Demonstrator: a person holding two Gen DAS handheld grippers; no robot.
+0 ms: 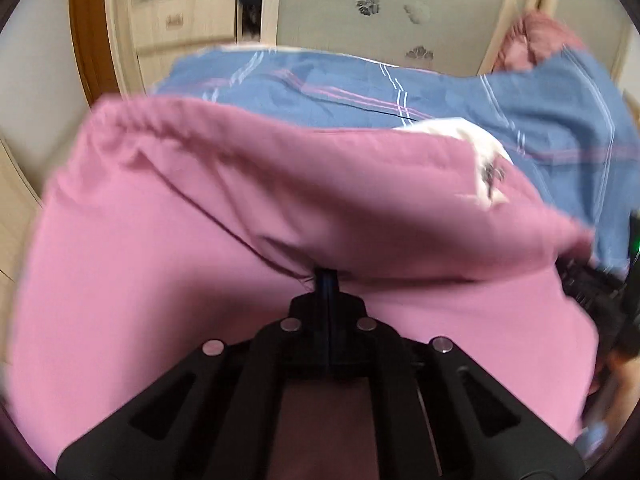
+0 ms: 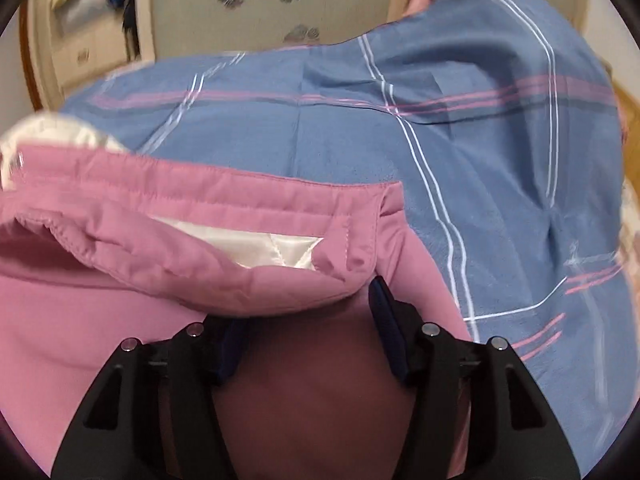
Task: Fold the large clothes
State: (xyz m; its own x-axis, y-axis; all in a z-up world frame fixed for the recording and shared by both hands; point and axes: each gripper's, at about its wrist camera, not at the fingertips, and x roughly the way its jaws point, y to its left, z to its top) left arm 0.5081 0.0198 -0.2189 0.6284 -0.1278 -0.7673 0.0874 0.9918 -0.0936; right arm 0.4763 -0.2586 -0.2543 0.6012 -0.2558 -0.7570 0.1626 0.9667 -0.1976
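The left gripper (image 1: pixel 327 280) had its jaws pinched together on a fold of the pink jacket (image 1: pixel 200 240). The right gripper (image 2: pixel 310 312) kept its jaws wide, the jacket's hem draped between them. The jacket lay on a blue striped bedsheet (image 2: pixel 460 140), with a wardrobe (image 2: pixel 260 4) behind.

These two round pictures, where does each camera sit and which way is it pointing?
Left wrist view: sits on the left gripper, looking forward along its closed fingers, which pinch the pink jacket; the other gripper's black body shows at the right edge.
Right wrist view: sits on the right gripper, looking along its spread fingers at the jacket's folded edge.
Shared: the pink jacket, its white lining, the blue plaid bedding and the cabinet door with a flower pattern behind.
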